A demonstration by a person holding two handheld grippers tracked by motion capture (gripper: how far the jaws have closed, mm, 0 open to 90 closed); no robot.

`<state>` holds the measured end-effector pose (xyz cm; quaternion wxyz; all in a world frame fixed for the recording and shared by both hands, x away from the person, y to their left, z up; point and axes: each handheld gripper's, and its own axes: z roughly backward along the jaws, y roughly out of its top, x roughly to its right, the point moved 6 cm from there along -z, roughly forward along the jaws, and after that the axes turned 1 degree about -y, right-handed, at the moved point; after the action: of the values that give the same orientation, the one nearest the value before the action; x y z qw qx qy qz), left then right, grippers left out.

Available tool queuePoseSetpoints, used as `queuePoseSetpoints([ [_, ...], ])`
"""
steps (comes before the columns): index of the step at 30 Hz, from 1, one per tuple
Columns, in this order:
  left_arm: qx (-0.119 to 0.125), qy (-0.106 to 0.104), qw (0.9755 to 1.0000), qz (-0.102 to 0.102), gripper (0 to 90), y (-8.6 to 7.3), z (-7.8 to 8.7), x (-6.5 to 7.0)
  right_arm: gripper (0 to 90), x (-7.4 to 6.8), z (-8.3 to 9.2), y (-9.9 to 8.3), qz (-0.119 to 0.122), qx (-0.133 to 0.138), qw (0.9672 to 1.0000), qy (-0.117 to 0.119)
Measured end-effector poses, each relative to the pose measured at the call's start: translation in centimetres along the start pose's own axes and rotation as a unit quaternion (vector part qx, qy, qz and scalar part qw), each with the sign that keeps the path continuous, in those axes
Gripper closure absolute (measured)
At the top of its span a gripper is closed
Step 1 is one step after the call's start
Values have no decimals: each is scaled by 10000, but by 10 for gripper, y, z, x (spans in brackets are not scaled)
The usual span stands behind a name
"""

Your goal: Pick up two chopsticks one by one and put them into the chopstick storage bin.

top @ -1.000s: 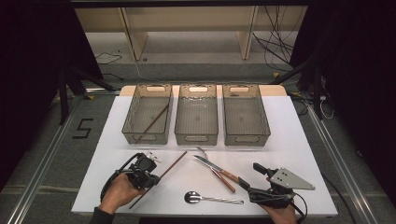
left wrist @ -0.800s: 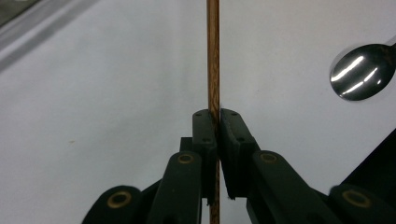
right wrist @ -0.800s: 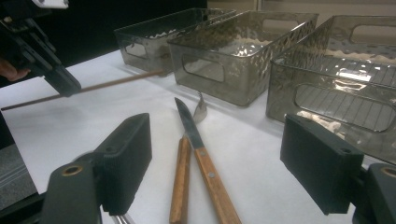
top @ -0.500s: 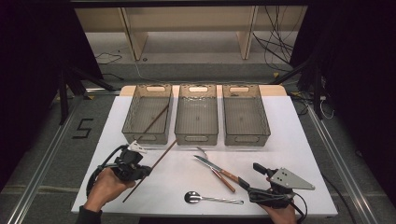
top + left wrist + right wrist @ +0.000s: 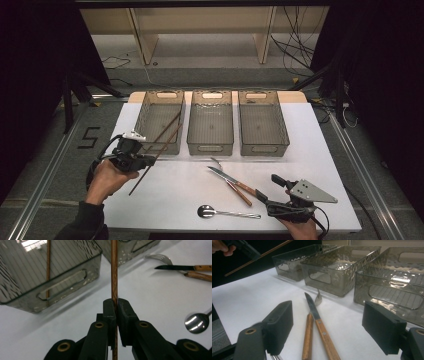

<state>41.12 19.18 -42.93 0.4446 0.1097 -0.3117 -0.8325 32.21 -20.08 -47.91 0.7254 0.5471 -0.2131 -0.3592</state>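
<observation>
Sorting cutlery into bins, looks like. Mid-carry rn: left tongs (image 5: 150,161) pinched tight on a wooden chopstick (image 5: 159,155), held off the desk (image 5: 170,195) at a slant, upper end over the front rim of the left bin (image 5: 145,120). Clamped dead centre between the pads in the left gripper view (image 5: 114,277), no gap.

Already one chopstick lying in that left bin (image 5: 167,127), so prob the mate goes in w/ it. Next move imo: tip the stick so it clears the front wall, lower it along the bin's length, then release. Long stick + narrow bin = easy to snag on the rim or cross the one inside.

Right tongs (image 5: 267,192) spread wide, resting low near the desk's front edge, pinching nothing. Pointed at the knife (image 5: 314,308) and the fork (image 5: 318,298) beside it, wooden handles side by side, near touching. Spoon (image 5: 220,212) just beside, nearer the front edge. Middle bin (image 5: 210,142) and right bin (image 5: 262,142) look empty afaict. Nothing btwn the stick and its bin.
</observation>
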Motion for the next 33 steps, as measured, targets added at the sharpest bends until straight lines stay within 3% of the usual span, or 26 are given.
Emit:
queuePoseSetpoints([
  [16, 404, 209, 9989, -56, 847, 61, -5, -37, 253, 1, 0, 0, -46, 29, 10000, 0],
  [33, 242, 503, 9984, 28, 847, 99, -36, -83, 254, 2, 1, 0, -55, 24, 10000, 28],
])
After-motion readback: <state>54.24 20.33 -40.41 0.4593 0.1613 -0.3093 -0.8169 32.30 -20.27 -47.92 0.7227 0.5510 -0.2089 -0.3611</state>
